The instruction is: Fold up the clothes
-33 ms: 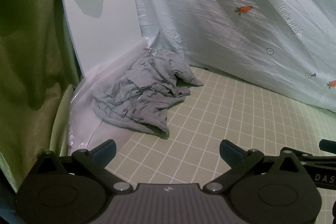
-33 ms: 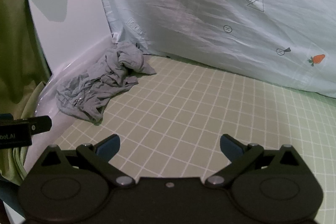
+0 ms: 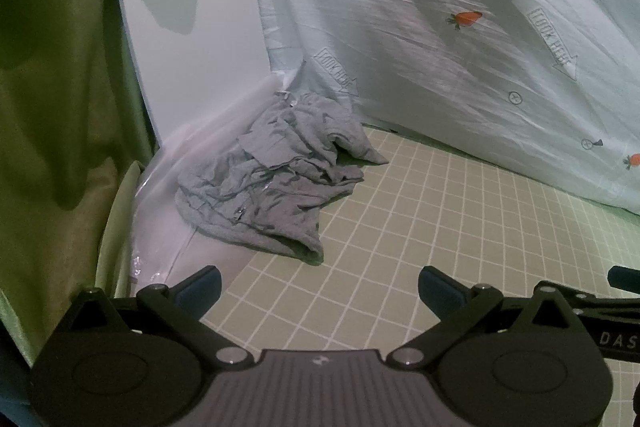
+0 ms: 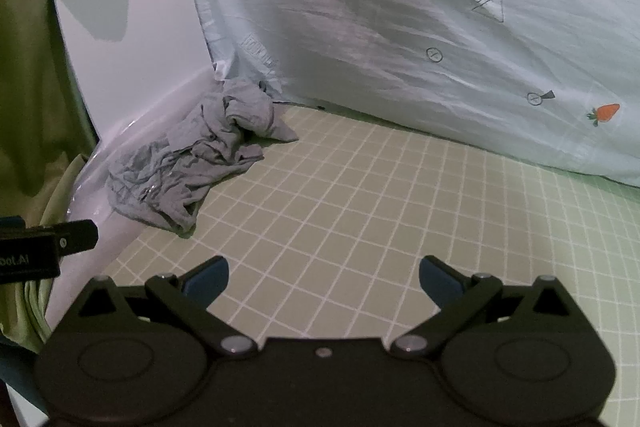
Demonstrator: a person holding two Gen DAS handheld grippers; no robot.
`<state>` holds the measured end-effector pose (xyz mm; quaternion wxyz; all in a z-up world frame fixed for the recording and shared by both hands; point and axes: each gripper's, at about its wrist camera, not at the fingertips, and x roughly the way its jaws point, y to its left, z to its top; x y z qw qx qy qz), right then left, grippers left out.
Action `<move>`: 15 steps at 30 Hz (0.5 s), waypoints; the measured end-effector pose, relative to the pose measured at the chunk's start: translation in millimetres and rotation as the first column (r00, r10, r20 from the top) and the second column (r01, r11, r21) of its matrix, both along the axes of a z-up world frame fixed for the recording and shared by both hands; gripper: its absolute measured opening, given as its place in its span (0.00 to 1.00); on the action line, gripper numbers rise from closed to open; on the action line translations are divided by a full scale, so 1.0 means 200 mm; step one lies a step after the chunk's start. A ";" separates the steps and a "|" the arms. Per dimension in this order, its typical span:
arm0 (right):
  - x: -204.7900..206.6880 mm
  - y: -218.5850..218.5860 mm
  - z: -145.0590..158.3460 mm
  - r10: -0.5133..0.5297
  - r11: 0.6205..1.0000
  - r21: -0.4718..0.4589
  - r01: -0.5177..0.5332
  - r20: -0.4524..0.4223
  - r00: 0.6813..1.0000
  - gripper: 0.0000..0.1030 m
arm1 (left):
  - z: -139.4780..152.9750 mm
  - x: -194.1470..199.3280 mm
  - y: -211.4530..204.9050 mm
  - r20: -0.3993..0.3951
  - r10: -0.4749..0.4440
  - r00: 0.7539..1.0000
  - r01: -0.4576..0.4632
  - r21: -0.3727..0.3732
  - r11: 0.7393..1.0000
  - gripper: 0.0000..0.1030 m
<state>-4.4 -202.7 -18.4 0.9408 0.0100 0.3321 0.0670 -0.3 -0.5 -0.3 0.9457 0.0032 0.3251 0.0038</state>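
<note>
Left wrist view, left claw (image 3: 318,285) spread, tilted down, empty

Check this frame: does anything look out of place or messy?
The grey garment lies crumpled in the corner, half on the green grid mat, half on clear plastic sheeting. Both tongs are open and empty.

Checked mat (image 4: 360,211) ahead of me is bare, easy passage. Crumpled grey garment (image 3: 280,179) fills the far-left corner, hemmed by the white panel (image 3: 192,39) and carrot-print sheet (image 4: 400,39) behind.
</note>
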 end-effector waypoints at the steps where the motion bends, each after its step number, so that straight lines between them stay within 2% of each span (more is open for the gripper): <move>1: 0.00 0.00 0.00 -0.001 1.000 -0.003 0.000 -0.005 1.000 1.00 | 0.00 0.00 0.00 0.001 0.000 1.000 0.000 0.001 1.000 1.00; 15: 0.00 0.01 -0.02 -0.003 1.000 -0.008 0.003 -0.001 1.000 1.00 | 0.00 0.01 0.03 -0.007 -0.011 1.000 0.011 -0.001 1.000 1.00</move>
